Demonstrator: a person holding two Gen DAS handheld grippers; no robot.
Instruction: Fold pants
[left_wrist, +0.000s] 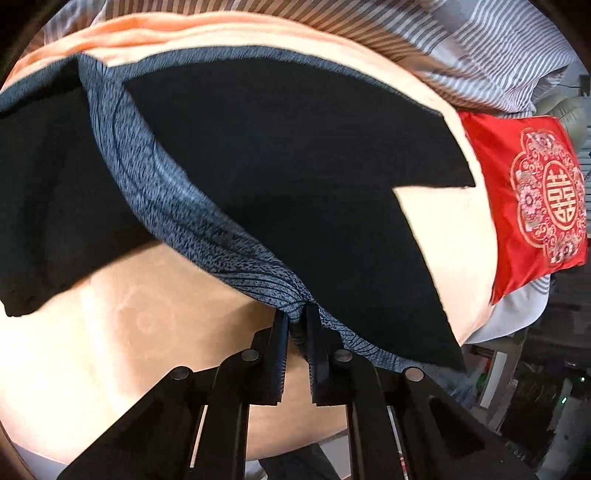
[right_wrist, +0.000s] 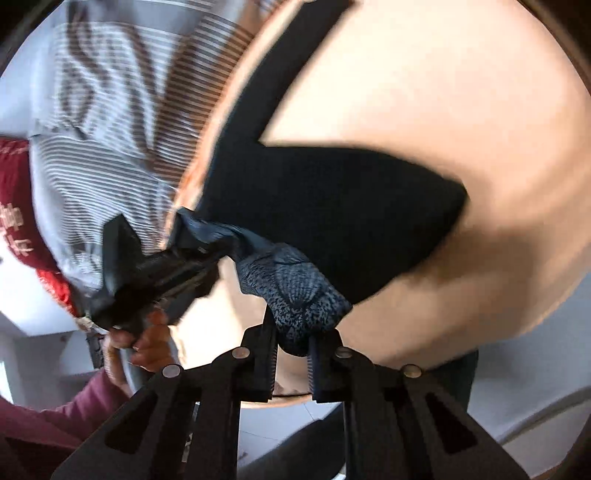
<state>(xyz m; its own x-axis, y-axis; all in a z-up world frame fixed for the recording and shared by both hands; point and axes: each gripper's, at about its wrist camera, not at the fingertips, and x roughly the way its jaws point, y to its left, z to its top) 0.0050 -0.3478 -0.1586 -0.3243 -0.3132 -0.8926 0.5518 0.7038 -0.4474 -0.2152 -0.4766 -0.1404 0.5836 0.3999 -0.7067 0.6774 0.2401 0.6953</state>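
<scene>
Black pants (left_wrist: 280, 177) with a blue-grey patterned waistband (left_wrist: 155, 177) lie over a peach bed sheet (left_wrist: 92, 332). My left gripper (left_wrist: 297, 314) is shut on the waistband's near end and holds it up. In the right wrist view the pants (right_wrist: 325, 206) hang from both grippers. My right gripper (right_wrist: 293, 328) is shut on a bunched part of the waistband (right_wrist: 295, 291). The left gripper (right_wrist: 199, 254) shows to the left, clamped on the waistband's other end, held by a hand (right_wrist: 147, 347).
A red embroidered pillow (left_wrist: 528, 206) lies at the right of the bed. A striped grey-and-white duvet (left_wrist: 480, 55) is bunched at the far side, and shows in the right wrist view (right_wrist: 110, 110). The bed edge and floor (right_wrist: 517, 398) are below.
</scene>
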